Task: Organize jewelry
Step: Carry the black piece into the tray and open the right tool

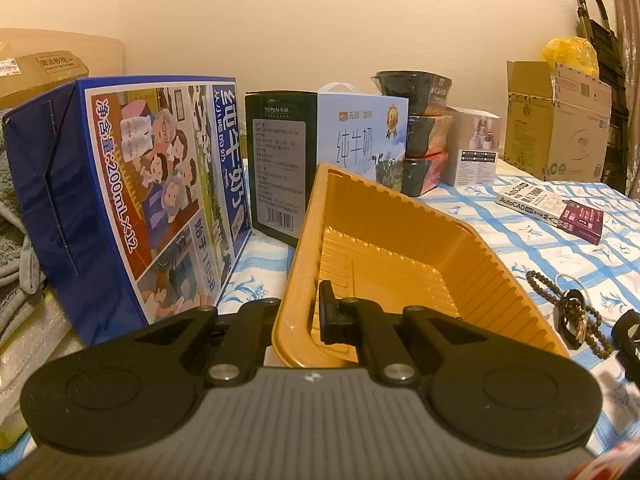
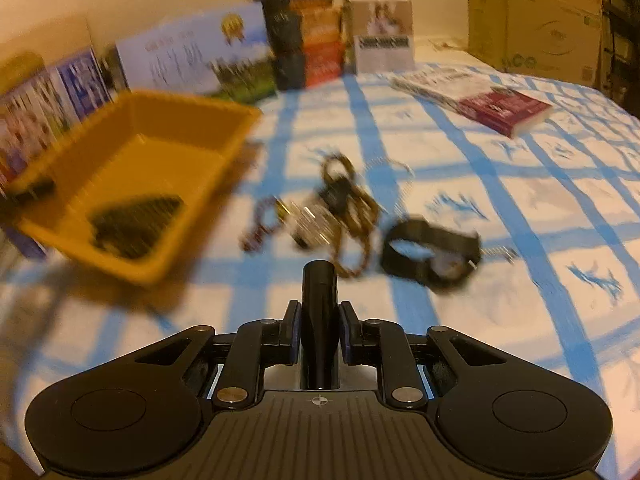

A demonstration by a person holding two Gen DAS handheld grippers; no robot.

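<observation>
In the left wrist view my left gripper is shut on the near wall of a ribbed yellow plastic tray, one finger outside and one inside. The tray is tilted and raised off the cloth. Brown bead strings lie to its right. The right wrist view is blurred. There my right gripper is shut on a black tube-shaped piece that sticks up between the pads. Beyond it lie brown bead strings, a silvery piece, dark red beads and a black band. A dark object rests inside the tray.
Everything lies on a blue-checked white cloth. Milk cartons, a dark box and stacked bowls line the back wall. A book lies at the right and a cardboard box stands behind it.
</observation>
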